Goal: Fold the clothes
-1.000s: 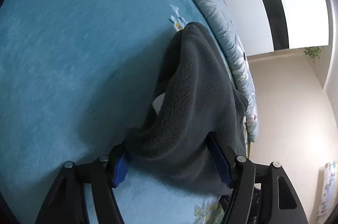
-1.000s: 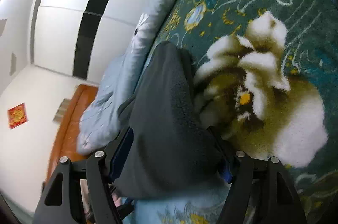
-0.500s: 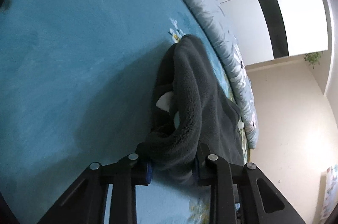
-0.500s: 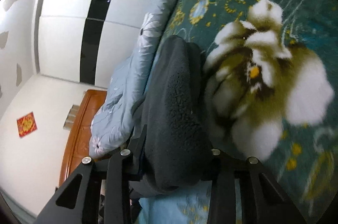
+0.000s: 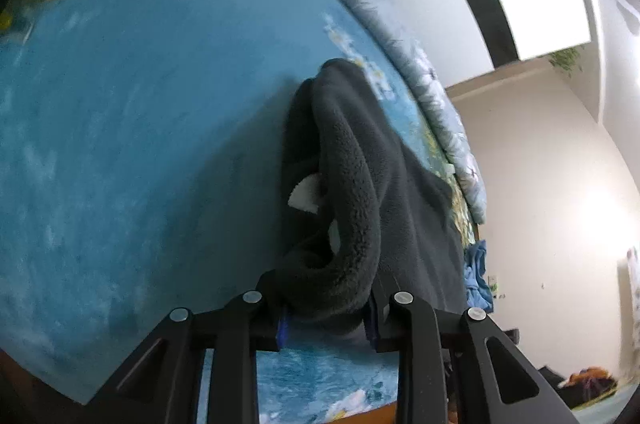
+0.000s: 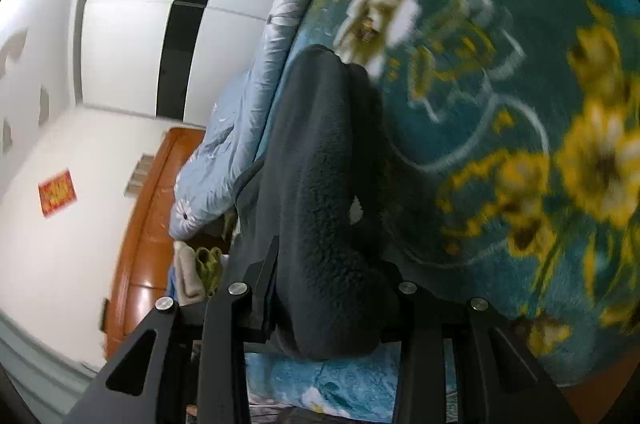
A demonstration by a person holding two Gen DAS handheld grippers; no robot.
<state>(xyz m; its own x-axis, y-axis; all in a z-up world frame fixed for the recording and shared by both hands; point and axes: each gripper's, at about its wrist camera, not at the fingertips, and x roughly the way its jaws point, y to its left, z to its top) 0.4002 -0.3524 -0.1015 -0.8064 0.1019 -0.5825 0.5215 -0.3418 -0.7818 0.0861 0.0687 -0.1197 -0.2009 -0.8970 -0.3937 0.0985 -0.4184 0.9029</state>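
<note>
Blue fuzzy blanket (image 5: 140, 144) covers the bed, with yellow flowers on its green part (image 6: 520, 104). Left claw (image 5: 326, 316) is squeezed tight on a bunched end of the dark gray fleece (image 5: 352, 184). Right claw (image 6: 332, 308) is pinched on another thick roll of the same fleece (image 6: 320, 164). From each claw the fleece runs straight ahead, long and thin, toward the pale quilt (image 6: 224, 152) at the bed's edge. Both claws are equally near it.
</note>
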